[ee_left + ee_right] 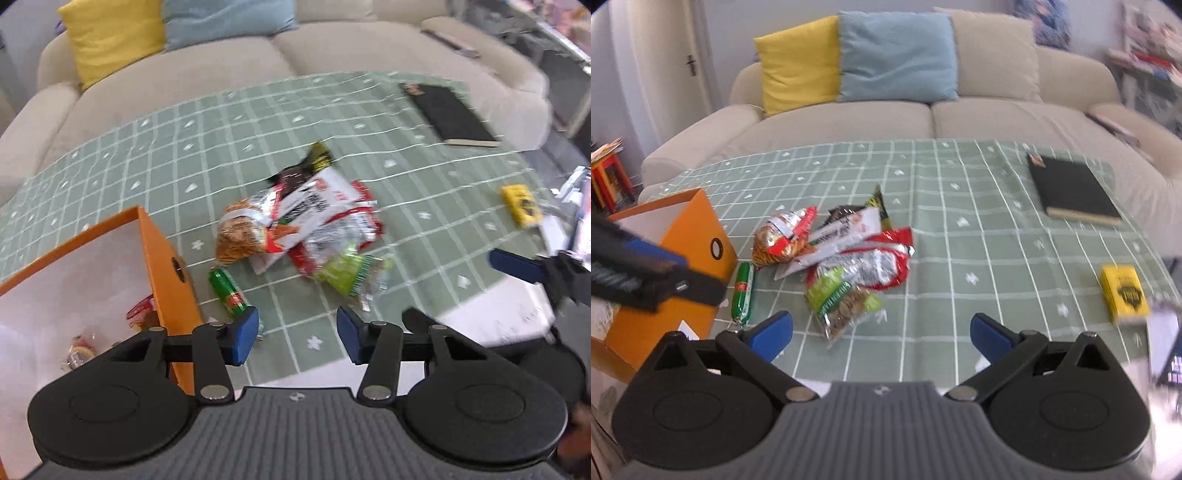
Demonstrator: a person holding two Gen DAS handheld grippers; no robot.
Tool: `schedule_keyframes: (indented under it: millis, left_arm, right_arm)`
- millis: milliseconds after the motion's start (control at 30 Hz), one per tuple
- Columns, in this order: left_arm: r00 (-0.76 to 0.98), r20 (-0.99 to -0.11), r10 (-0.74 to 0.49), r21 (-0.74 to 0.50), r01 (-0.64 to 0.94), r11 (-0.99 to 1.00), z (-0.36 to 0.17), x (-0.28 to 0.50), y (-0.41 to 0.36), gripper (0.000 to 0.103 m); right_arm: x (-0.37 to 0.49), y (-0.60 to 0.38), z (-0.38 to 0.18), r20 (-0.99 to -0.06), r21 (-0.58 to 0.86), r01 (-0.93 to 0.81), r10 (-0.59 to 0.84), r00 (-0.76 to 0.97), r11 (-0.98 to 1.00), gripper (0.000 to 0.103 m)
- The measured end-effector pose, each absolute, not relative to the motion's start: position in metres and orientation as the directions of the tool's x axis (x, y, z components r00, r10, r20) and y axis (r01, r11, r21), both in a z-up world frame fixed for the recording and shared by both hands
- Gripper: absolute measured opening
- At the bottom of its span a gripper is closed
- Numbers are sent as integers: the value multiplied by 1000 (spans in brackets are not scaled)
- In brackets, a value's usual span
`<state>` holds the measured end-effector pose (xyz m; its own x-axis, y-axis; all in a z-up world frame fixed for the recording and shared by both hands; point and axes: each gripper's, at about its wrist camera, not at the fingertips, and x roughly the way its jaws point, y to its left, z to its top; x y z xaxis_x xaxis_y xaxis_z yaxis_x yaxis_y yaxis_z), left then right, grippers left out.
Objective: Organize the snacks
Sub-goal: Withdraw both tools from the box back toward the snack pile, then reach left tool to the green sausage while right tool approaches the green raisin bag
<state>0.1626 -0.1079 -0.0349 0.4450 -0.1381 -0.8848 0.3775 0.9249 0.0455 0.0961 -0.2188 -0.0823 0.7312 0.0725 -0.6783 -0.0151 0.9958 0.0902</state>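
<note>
A pile of snack packets [306,218] [842,251] lies mid-table on the green checked cloth. A green sausage stick [227,288] [743,291] lies beside an orange box [162,258] [698,240], which holds a few snacks [142,314]. A green nut packet [347,273] [842,302] sits at the pile's near edge. My left gripper [297,334] hovers open over bare cloth just right of the box, its left pad near the sausage's end, with nothing between its jaws. My right gripper [882,332] is open wide and empty, near the nut packet.
A black notebook [450,112] [1071,188] lies at the far right of the table, a small yellow box [521,205] [1124,295] nearer right. A beige sofa [923,118] with yellow and blue cushions stands behind. The left gripper's body [646,273] crosses the right wrist view.
</note>
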Motion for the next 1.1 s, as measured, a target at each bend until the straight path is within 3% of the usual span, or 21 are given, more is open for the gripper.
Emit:
schedule_keyframes:
  millis: [300,733,800,900,1100]
  left_arm:
    - [387,-922,31,114,195,974,-70,204,-123,48]
    - [337,-917,215,258,88,962,-121,225,-132,47]
    - [330,-916,228,270,86,959,-125,225,-129,46]
    - [330,-919,216,255,80,964,-127,224,-124,43]
    - [337,-925,173,212,80,974,-126,225,-118,38]
  right_arm:
    - [119,-191,-102,-654,-77,-204,105,749,976,98]
    - [138,-194,-126,-653,-38,-256,169,738,966,88]
    - [140,-194,-132,-661,-38,-248,162,733,968,75]
    - [144,-200,-139,-681,-18,-224,152,716,974,66]
    - [144,-207,-140,-693,12,-201,153,705,980,57]
